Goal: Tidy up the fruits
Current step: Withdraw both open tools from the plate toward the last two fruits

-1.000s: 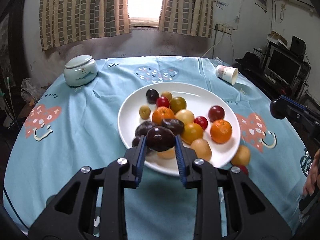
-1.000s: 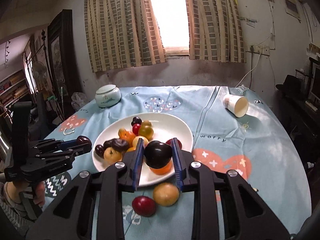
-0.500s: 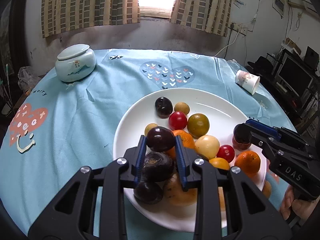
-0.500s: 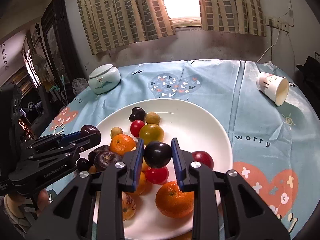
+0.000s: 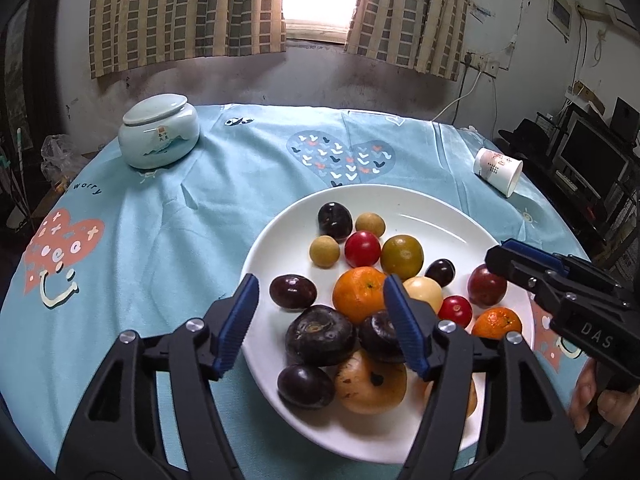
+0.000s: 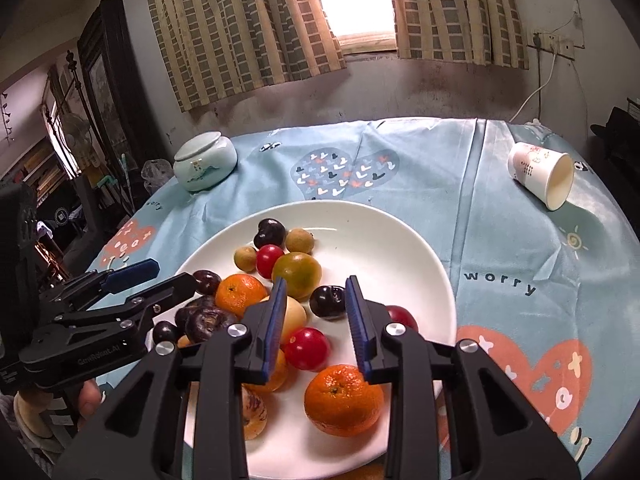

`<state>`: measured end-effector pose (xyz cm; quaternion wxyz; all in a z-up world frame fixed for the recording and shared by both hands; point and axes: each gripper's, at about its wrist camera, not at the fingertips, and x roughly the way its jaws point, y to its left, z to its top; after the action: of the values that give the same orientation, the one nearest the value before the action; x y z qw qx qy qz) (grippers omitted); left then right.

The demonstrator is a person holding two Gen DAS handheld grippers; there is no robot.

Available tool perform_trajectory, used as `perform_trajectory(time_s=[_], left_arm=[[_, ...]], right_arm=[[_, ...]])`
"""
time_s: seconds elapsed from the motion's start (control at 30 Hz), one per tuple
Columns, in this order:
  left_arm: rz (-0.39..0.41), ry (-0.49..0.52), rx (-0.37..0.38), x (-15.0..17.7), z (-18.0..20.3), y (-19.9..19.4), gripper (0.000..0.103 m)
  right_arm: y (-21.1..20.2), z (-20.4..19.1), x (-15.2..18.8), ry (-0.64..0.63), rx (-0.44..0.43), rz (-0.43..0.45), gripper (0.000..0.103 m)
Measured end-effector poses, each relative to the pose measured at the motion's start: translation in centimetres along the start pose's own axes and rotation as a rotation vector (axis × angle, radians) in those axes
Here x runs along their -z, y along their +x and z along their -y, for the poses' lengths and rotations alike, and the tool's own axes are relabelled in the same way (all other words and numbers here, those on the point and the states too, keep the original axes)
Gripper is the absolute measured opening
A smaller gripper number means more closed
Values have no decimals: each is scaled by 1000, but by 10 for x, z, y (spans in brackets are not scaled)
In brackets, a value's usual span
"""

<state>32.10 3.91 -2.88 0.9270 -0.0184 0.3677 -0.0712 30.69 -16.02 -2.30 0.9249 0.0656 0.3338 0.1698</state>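
A white plate (image 5: 432, 208) (image 6: 384, 232) on the blue tablecloth holds several fruits: dark plums, oranges, red and yellow-green ones. My left gripper (image 5: 320, 308) is open over the plate's left rim, just behind a dark plum (image 5: 293, 291) that lies on the plate. My right gripper (image 6: 314, 312) is open above the plate, with another dark plum (image 6: 328, 301) lying between its blue pads. Each gripper shows in the other's view: the right (image 5: 520, 268), the left (image 6: 160, 276).
A pale ceramic lidded jar (image 5: 159, 137) (image 6: 205, 161) stands at the back left. A paper cup (image 5: 498, 171) (image 6: 541, 174) lies on its side at the back right. Fruit pokes out past the plate's near edge (image 6: 368, 472). Shelves and electronics surround the table.
Both grippers moved forward over the plate, opened and let go of their dark plums, which now lie on the plate.
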Motion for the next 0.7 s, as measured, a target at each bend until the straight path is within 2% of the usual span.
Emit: perform_trajectory(time_s=[0.2, 0.23, 0.27, 0.3, 0.33, 0.4, 0.5, 0.53, 0.63, 0.7], left_arm=[[39, -1, 5, -1, 1, -27, 71], [44, 8, 10, 2, 4, -34, 73], [49, 18, 14, 6, 9, -41, 75], [51, 35, 20, 15, 14, -49, 78], [52, 49, 29, 24, 19, -57, 81], [45, 72, 36, 45, 30, -68, 84], [12, 136, 65, 76, 55, -76, 84], [3, 161, 73, 87, 65, -78, 84], [-31, 241, 83, 113, 92, -74, 85], [-34, 284, 72, 121, 105, -71, 85]], right_arm=[[-77, -24, -19, -24, -82, 181, 33], [-95, -30, -19, -41, -90, 221, 49], [-109, -36, -17, -52, -75, 259, 91], [-125, -40, -11, -63, -46, 310, 102], [-141, -45, -2, -93, -34, 372, 102], [-156, -51, 12, -170, -22, 391, 102], [-166, -43, 49, -230, 112, 392, 102], [-164, -34, 64, -230, 132, 375, 102], [-147, -8, 85, -191, 178, 222, 102], [-144, 4, 88, -161, 176, 193, 102]])
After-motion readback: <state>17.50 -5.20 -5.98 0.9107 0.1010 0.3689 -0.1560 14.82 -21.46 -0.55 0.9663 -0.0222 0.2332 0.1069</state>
